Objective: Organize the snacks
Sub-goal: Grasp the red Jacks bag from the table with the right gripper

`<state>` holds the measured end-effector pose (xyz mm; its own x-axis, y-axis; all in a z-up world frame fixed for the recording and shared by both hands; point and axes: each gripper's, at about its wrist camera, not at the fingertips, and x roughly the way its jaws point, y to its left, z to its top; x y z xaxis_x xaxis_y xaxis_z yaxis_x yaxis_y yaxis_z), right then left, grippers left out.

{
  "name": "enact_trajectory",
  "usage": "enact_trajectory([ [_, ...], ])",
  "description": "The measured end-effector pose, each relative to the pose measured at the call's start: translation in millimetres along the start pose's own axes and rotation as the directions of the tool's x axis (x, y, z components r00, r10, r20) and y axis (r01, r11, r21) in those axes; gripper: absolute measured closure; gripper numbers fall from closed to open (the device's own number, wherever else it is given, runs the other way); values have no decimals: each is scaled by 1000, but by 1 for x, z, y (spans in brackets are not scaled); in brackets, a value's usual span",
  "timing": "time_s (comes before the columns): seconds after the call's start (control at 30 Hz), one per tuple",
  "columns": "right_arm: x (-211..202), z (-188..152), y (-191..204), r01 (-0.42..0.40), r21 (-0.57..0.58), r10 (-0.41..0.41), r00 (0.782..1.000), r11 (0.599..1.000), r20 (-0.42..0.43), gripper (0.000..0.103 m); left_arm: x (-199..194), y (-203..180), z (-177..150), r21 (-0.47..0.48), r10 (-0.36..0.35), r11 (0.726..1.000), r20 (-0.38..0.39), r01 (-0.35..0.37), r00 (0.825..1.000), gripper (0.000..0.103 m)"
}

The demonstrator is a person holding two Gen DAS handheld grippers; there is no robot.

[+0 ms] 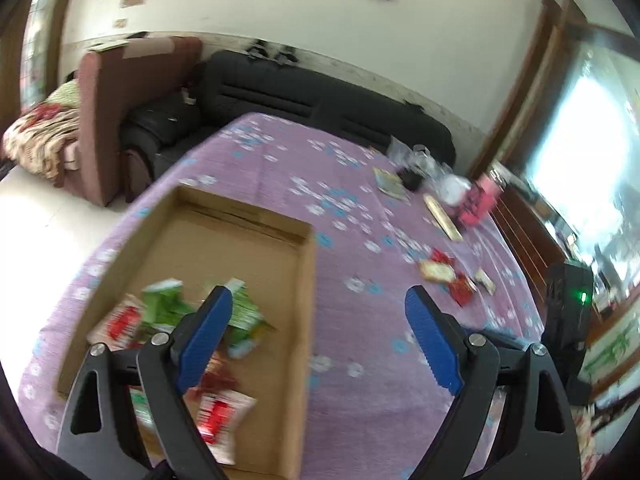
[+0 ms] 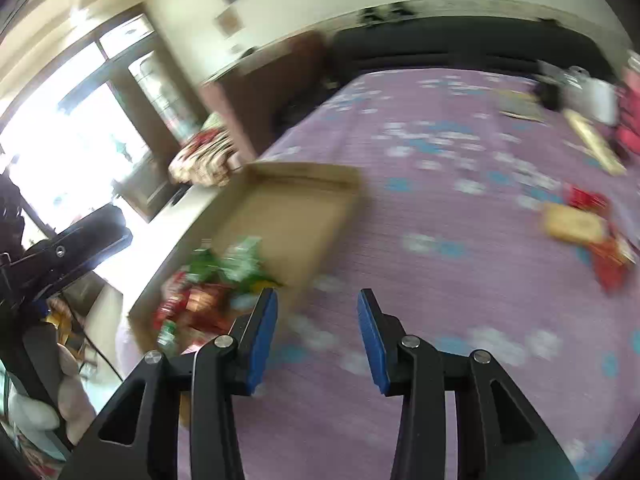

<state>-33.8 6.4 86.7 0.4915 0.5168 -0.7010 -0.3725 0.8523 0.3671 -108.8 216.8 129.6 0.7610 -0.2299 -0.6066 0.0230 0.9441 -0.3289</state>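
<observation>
Several red and green snack packets point(image 1: 160, 316) are seen lying in a shallow brown cardboard box point(image 1: 304, 280) on a purple flowered tablecloth point(image 1: 360, 320). More red packets point(image 2: 592, 232) lie apart. Left gripper point(image 1: 320, 312) is spread wide, empty; right gripper point(image 2: 318, 312) partly open, empty.

No print is legible on the snack packets point(image 1: 216, 416) (both views are blurred).

A surface point(image 1: 360, 360) covered by a purple cloth with white and blue flowers carries a shallow cardboard box point(image 1: 306, 320) near its left edge. Loose red and tan snack packets point(image 1: 440, 270) lie on the cloth well right of it. At the far right corner sit a pink box point(image 1: 478, 202), a flat booklet point(image 1: 390, 182) and some blurred clutter.
</observation>
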Motion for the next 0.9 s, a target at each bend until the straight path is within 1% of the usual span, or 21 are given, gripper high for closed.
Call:
enact_trajectory([
  [0.07, -19, -4, -34, 32, 58, -33, 999, 998, 19, 62, 16, -19, -7, 18, -26, 999, -47, 27, 999, 14],
  [0.1, -29, -5, -57, 65, 96, -68, 997, 993, 32, 62, 26, -30, -12, 33, -39, 999, -75, 42, 996, 14],
  [0.13, -41, -7, -85, 104, 146, -112, 993, 984, 47, 62, 35, -39, -16, 46, -45, 998, -97, 50, 994, 14],
  [0.2, -58, -8, -126, 144, 230, -163, 985, 963, 65, 62, 53, -56, -24, 69, -53, 996, -139, 63, 989, 14],
  [0.27, -69, -7, -160, 154, 303, -185, 980, 940, 77, 61, 69, -70, -31, 89, -59, 993, -178, 75, 982, 14],
  [0.33, -76, -5, -184, 152, 358, -196, 976, 921, 90, 60, 87, -87, -39, 121, -47, 990, -213, 75, 976, 14],
  [0.37, -76, -3, -190, 149, 369, -196, 976, 918, 93, 60, 97, -94, -43, 140, -39, 987, -230, 73, 972, 14],
  [0.47, -70, 5, -203, 137, 399, -190, 977, 907, 97, 60, 113, -105, -52, 161, -22, 985, -257, 66, 966, 14],
  [0.53, -62, 10, -211, 140, 418, -193, 977, 897, 88, 60, 121, -108, -56, 177, 3, 983, -260, 45, 966, 14],
  [0.6, -50, 16, -217, 123, 445, -177, 981, 887, 82, 60, 127, -109, -59, 195, 31, 980, -265, 22, 964, 14],
  [0.67, -39, 21, -220, 121, 460, -169, 984, 880, 64, 59, 133, -107, -62, 194, 44, 981, -276, 11, 960, 14],
  [0.73, -28, 25, -219, 137, 471, -179, 983, 872, 45, 59, 137, -108, -66, 207, 57, 978, -286, 4, 957, 14],
  [0.83, -14, 32, -213, 164, 459, -196, 980, 873, 22, 59, 141, -107, -71, 216, 66, 976, -299, 0, 952, 14],
  [0.9, -5, 35, -206, 201, 437, -228, 974, 877, 11, 55, 147, -106, -75, 204, 61, 979, -324, 7, 944, 14],
])
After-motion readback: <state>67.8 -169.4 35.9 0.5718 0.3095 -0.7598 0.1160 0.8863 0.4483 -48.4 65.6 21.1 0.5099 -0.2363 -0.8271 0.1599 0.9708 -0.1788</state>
